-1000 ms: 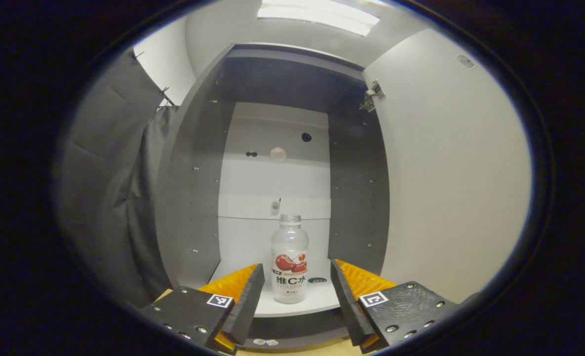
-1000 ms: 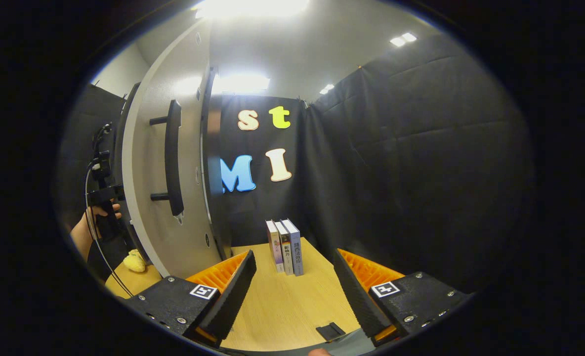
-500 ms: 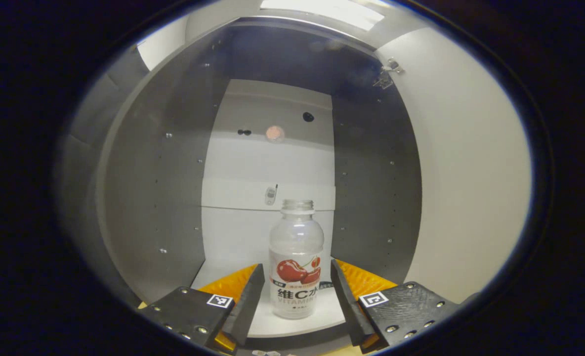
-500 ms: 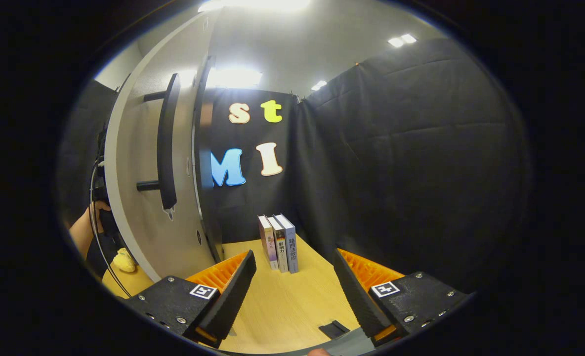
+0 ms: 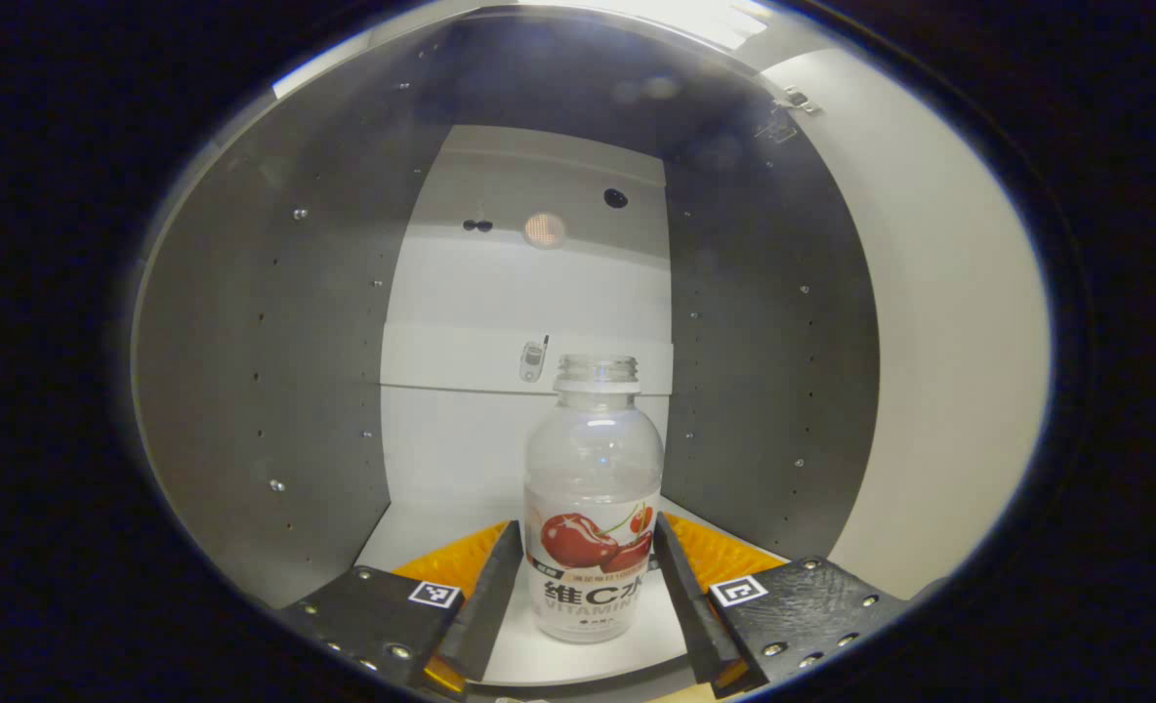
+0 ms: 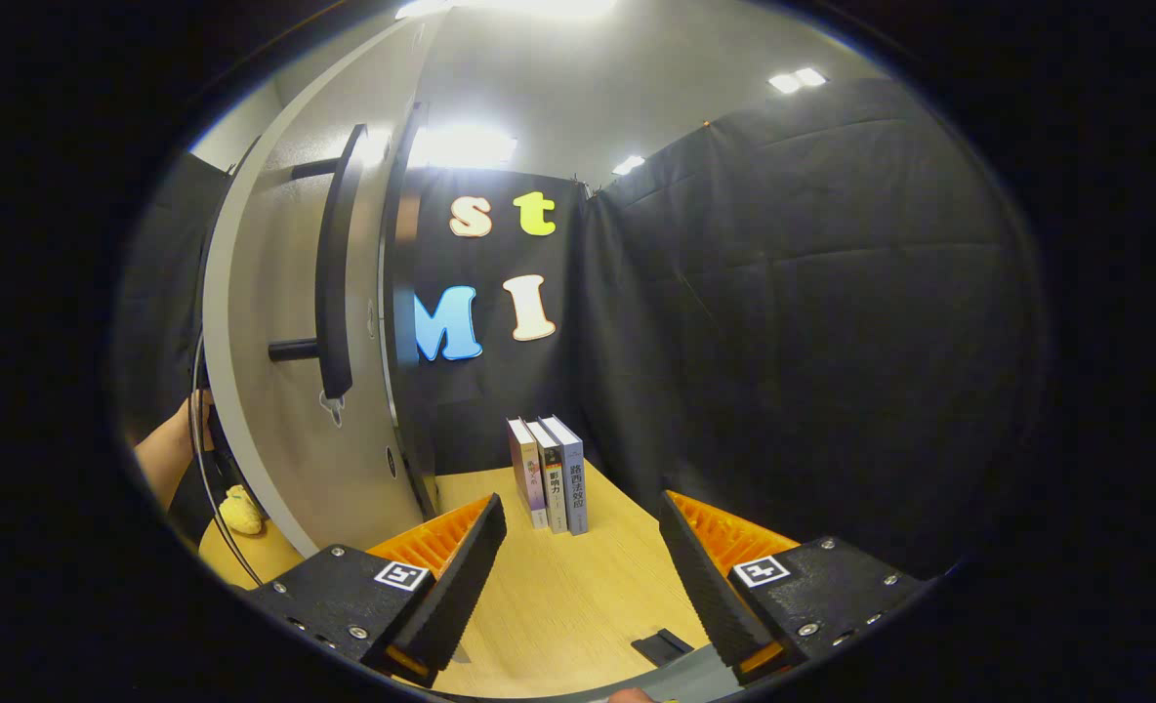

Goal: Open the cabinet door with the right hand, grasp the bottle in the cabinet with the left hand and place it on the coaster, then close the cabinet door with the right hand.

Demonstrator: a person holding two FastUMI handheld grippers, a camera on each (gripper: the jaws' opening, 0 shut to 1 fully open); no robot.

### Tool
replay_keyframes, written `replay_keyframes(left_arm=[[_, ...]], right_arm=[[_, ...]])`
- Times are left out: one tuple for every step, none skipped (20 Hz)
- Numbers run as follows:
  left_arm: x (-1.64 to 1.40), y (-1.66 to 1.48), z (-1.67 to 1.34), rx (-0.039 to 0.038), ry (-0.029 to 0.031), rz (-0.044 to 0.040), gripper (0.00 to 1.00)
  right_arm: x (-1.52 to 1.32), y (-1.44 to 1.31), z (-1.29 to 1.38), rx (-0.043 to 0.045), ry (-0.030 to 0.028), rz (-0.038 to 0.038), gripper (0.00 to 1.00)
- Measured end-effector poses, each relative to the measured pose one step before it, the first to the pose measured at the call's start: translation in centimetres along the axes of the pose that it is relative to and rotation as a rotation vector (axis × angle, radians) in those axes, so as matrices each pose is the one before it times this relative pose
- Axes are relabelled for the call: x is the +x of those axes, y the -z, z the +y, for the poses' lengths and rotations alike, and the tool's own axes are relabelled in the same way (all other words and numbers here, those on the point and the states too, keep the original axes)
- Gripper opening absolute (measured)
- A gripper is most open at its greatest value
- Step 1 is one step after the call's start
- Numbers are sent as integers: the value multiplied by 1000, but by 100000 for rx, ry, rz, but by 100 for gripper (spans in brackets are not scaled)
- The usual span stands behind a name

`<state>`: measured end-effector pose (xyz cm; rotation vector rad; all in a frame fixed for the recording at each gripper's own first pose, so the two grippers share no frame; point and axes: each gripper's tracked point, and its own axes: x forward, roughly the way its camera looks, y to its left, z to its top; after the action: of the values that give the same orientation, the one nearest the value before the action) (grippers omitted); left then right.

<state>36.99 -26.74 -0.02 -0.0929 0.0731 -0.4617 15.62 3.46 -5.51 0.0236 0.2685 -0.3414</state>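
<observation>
A clear bottle (image 5: 593,508) with no cap and a cherry label stands upright on the white floor of the open grey cabinet (image 5: 275,371). My left gripper (image 5: 586,532) is open inside the cabinet, one finger on each side of the bottle's lower body, close to it or just touching. The cabinet door (image 6: 275,420) is swung open, its pale inner face (image 5: 939,342) on the right in the left gripper view. In the right gripper view its black bar handle (image 6: 334,283) is at the upper left. My right gripper (image 6: 583,513) hangs open and holds nothing over the wooden table (image 6: 578,586).
Three books (image 6: 549,474) stand upright by the black cloth wall behind the door. A small flat black piece (image 6: 664,646) lies on the table near my right fingers. A yellow object (image 6: 241,511) and a person's hand (image 6: 173,449) are past the door's edge at the left.
My left gripper has gone forward into the cabinet, so the bottle now stands between its fingers. The right gripper has drifted slightly and stays open.
</observation>
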Motion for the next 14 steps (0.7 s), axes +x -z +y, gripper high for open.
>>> replay_keyframes(left_arm=[[-310,86,-135,428,-4,747,71],[-180,-63,44,171,16,602,71],[-271,-268,-43,-435,179,-192,71],[-597,-332,104,-276,-392,-1081,71],[-745,-446,55,-246,-892,-1185,71],[-929,-407,-73,-352,-573,-1298,71],[-711,-385,36,-232,-527,-832,71],[-445,-164,138,97,-589,-459,65],[-764,-232,96,333,-1090,-551,65],[-1262,-625,-345,188,-791,-746,71],[-561,-384,6,8,-585,-874,71],[-931,-211,111,34,-562,-504,71],[-927,-290,91,331,-689,-671,77],[-1060,-293,120,552,-760,-1056,77]], right_arm=[[83,47,-74,206,-308,154,97],[-117,53,-160,312,-502,98,97],[-96,50,27,210,-876,27,97],[-116,-72,-74,23,-1038,-246,97],[-31,16,4,-143,-1094,-242,97],[-26,-10,-81,-168,-1262,53,97],[37,55,73,-123,-1732,264,97],[-139,-71,-7,-167,-1654,-37,97],[-36,-110,-184,-173,-1224,-311,97],[-139,-79,-251,63,-1150,-275,97],[-179,-3,-33,304,-1468,-69,97],[-184,-28,-19,409,-1531,58,97],[-60,7,77,257,-1561,-14,97],[-126,-6,0,-78,-1542,14,97]])
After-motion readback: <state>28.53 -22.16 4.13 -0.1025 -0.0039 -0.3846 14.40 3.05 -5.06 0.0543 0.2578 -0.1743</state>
